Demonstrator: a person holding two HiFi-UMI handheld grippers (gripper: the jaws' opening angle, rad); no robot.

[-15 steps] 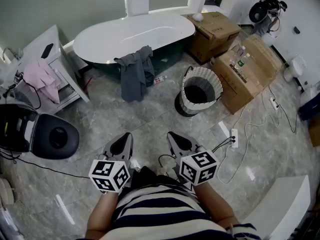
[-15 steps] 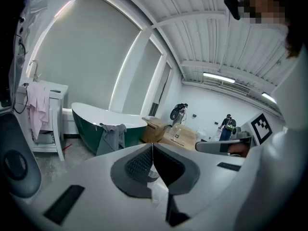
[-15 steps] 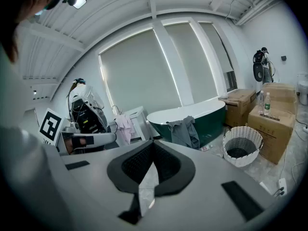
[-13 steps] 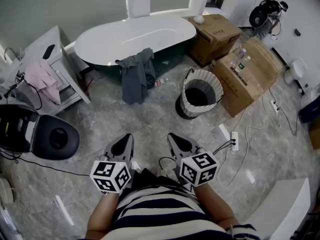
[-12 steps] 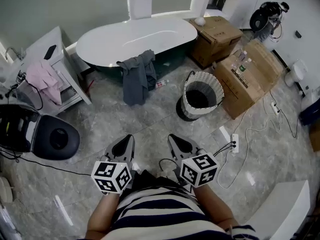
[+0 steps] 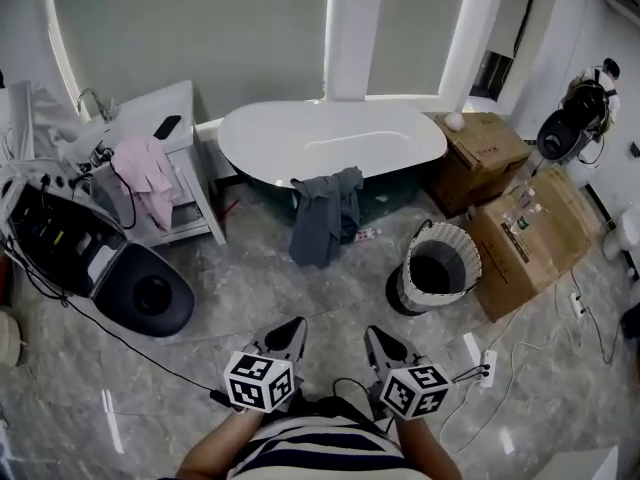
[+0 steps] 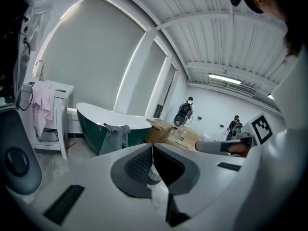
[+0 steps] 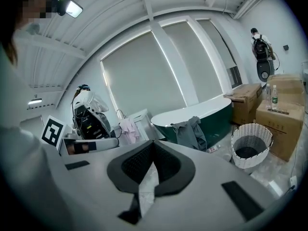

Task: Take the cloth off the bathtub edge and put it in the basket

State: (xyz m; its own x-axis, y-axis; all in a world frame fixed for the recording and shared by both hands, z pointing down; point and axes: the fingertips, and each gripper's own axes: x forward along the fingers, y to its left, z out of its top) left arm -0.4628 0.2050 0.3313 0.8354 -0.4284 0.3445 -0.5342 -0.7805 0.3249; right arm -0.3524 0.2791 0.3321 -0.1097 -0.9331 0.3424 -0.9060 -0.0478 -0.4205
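Grey cloth (image 6: 325, 213) is draped over the near edge of the bathtub (image 6: 335, 138), roughly mid-tub, hanging down the dark green side toward the floor. The wicker basket (image 6: 444, 229) sits on the floor off to the right of it and a bit nearer the person, apart from the cloth. Both grippers are held low, close to the person's striped shirt and well short of the tub. The left gripper (image 6: 296, 324) has its jaws closed together with nothing between them. The right gripper (image 6: 371, 332) is the same, jaws pressed together and empty. A pink towel (image 6: 148, 180) hangs off the white stand (image 6: 140, 110) at the far left, and cardboard boxes (image 6: 520, 238) sit just right of the basket.
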